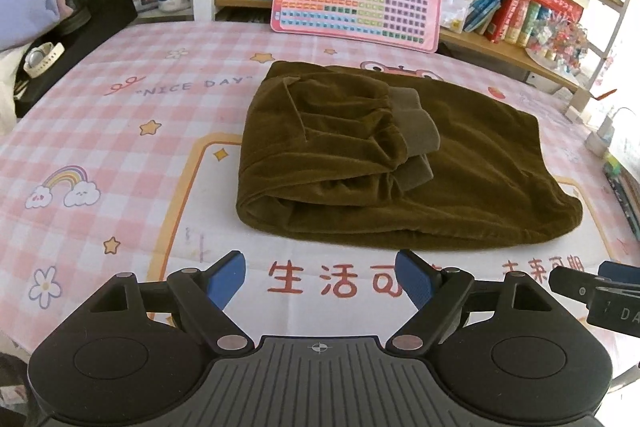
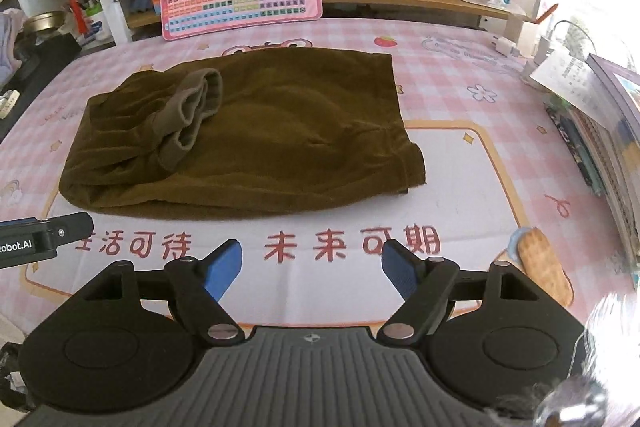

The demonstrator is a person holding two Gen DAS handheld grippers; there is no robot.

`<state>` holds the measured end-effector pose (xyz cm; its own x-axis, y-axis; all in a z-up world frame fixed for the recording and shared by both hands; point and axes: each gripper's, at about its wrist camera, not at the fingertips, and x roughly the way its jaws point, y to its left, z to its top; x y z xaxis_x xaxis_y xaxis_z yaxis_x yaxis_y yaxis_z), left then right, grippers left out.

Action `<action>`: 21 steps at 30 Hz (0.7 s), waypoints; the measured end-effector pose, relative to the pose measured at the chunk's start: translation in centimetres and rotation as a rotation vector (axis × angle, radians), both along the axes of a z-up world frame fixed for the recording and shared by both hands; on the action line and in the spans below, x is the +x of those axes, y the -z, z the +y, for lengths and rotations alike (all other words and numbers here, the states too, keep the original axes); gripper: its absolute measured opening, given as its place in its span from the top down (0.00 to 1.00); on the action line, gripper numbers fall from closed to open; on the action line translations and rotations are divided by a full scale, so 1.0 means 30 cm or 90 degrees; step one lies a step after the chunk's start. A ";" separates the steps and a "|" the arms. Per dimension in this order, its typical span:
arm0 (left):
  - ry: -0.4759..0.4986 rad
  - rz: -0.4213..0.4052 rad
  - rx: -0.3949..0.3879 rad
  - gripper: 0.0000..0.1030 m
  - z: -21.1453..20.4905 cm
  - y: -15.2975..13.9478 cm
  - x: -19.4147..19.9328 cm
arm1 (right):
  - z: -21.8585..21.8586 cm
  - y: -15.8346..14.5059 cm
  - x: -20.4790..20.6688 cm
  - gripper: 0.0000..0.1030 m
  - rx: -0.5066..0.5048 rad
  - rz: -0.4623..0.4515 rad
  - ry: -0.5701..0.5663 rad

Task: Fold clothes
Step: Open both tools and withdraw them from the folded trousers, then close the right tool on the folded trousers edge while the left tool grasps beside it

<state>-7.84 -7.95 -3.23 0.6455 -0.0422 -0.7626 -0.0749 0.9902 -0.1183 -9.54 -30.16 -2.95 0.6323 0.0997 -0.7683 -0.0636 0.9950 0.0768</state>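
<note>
Folded olive-brown trousers [image 1: 384, 155] lie mid-frame on the pink checked bench [image 1: 120, 131], ribbed cuffs on top. Both the left claw [image 1: 320, 277] and right claw [image 2: 312, 267] hover at lower frame, spread and holding nothing.

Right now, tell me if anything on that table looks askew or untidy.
The olive-brown trousers lie folded once, but the ribbed cuffs sit bunched and staggered on top rather than lined up. The fold also lies skewed to the tablecloth print. Both grippers hang short of it, jaws open.
</note>
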 end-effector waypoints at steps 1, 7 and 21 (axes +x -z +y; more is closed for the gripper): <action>-0.007 0.001 0.001 0.18 -0.009 0.000 0.007 | -0.008 0.002 0.010 0.27 0.003 0.000 -0.005; -0.055 0.012 0.010 0.18 -0.096 0.001 0.049 | -0.110 0.011 0.097 0.27 0.020 -0.001 -0.038; -0.185 0.017 0.061 0.18 -0.247 -0.003 0.059 | -0.409 0.064 0.262 0.25 0.143 0.049 -0.080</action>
<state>-6.06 -15.35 -3.14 0.5996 0.2147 -0.7709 -0.3589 0.9332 -0.0192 -1.66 -42.43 -4.87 0.5448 0.3469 -0.7634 -0.1702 0.9372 0.3044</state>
